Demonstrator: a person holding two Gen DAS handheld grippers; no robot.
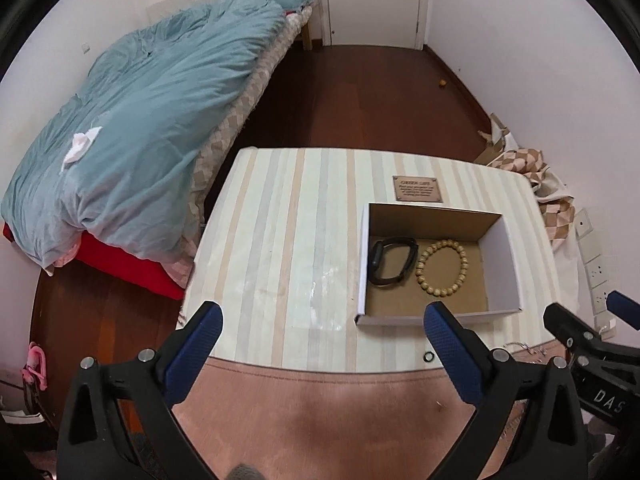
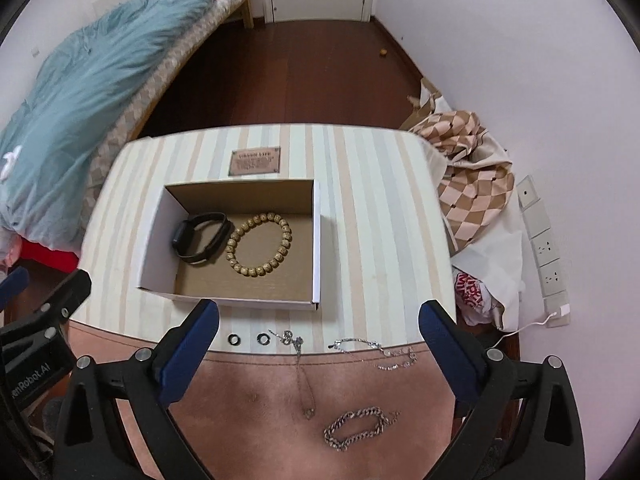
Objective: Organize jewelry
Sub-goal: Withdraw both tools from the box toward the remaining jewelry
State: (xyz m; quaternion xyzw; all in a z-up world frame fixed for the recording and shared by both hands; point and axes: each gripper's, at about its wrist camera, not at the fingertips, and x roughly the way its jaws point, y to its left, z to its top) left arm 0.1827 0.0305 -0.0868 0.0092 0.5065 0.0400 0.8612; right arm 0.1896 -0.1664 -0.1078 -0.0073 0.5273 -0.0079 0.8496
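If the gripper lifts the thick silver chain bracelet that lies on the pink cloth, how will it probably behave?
The chain bracelet lies in a loose, uneven loop, so it will probably hang limp from wherever it is pinched. Its metal links look smooth and may slip between the pads. It lies flat on the pink cloth, so rolling seems unlikely.

bed (image 1: pixel 132 120) (blue duvet) | door (image 1: pixel 374 0) | checkered cloth (image 2: pixel 468 184) | wall sockets (image 2: pixel 546 248)

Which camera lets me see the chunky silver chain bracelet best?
The right wrist camera. There the silver chain bracelet lies in full view on the pink mat, nearer the camera than the box. The left wrist camera does not show it at all; only some thin chains show there at the mat's edge.
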